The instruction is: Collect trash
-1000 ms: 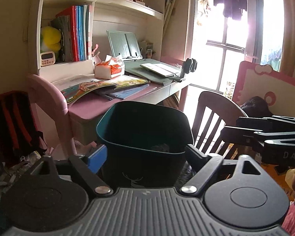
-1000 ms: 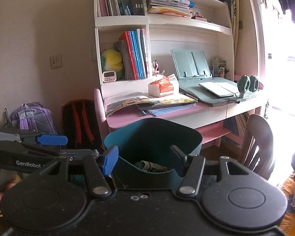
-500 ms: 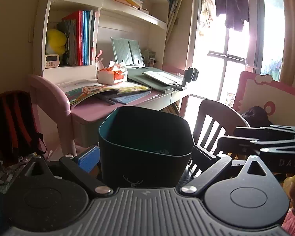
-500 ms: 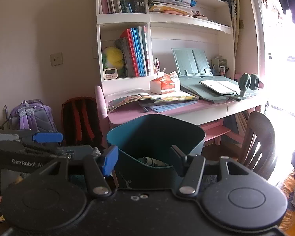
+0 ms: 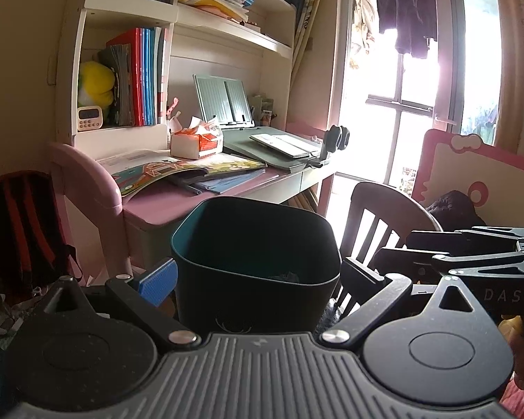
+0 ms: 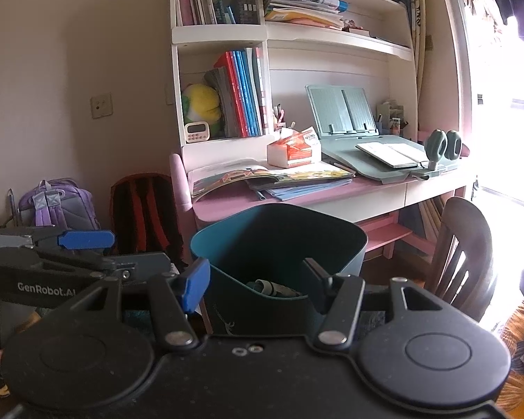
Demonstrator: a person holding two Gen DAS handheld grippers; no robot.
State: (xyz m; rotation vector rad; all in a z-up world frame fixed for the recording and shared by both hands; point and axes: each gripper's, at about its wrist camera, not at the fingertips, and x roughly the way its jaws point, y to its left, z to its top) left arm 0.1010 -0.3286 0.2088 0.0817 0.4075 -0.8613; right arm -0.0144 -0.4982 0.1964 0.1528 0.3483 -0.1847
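While both my tongs straddle the teal bin (image 6: 279, 241), the right tongs (image 6: 258, 276) clamp its near wall. Left tongs (image 5: 258, 276) flank its sides; contact unclear. Bin sits near the pink surface (image 6: 227, 206), trash (image 6: 272, 288) inside.

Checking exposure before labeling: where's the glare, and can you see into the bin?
Left wrist view: window blown out, bin interior nearly black. Right wrist view: glare only at the right edge, bin evenly lit, trash visible inside. Fisheye bends the shelves in both.
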